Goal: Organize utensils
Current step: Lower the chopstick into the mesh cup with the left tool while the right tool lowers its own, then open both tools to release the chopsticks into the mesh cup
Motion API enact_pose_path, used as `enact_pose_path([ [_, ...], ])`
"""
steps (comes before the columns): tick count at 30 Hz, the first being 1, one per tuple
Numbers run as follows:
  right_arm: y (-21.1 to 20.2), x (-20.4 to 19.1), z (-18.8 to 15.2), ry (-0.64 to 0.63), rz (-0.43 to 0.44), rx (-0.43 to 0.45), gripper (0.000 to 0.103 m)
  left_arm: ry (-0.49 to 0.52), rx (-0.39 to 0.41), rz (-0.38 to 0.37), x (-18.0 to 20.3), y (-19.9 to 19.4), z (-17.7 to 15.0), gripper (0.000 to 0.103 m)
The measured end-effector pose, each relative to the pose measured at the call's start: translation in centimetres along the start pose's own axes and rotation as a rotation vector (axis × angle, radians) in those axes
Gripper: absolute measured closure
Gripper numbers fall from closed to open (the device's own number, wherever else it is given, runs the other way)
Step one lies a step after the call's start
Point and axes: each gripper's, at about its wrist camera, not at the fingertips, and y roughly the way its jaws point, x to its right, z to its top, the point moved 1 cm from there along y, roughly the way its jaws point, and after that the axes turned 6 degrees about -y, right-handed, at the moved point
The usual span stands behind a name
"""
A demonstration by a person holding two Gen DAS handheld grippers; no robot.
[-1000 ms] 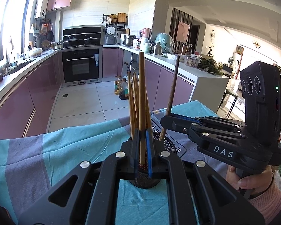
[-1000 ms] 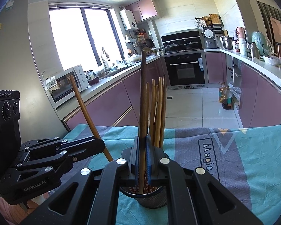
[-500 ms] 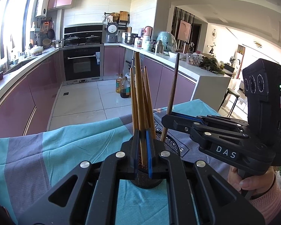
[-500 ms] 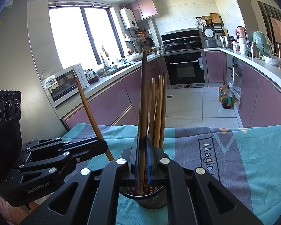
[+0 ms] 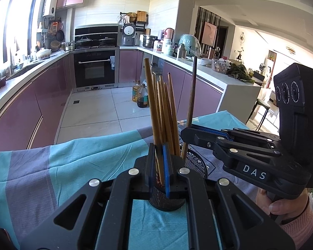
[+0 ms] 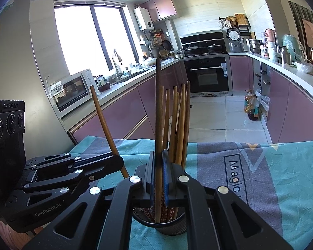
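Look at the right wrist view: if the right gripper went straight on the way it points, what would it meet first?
Most likely the bundle of chopsticks standing in the mesh cup just beyond the right gripper, whose jaws are shut on one chopstick. Depth is hard to judge here.

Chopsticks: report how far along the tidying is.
Done: a bunch of chopsticks already stands in the mesh holder. In hand: the right gripper is shut on one chopstick, its lower end down in the holder, and the left gripper is shut on another chopstick, tilted over the holder. Left: lower and release both. No loose ones show on the cloth.
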Motion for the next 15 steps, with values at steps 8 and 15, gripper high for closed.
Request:
enact_pose_path([
  [8, 0.47, 0.01, 0.32, 0.004, -0.001, -0.005, 0.097, 0.0, -0.003, 0.008, -0.04, 0.45, -0.05, 0.095],
  [15, 0.74, 0.09, 0.32, 0.006, -0.001, -0.008, 0.097, 0.002, -0.005, 0.02, -0.08, 0.92, -0.1, 0.095],
])
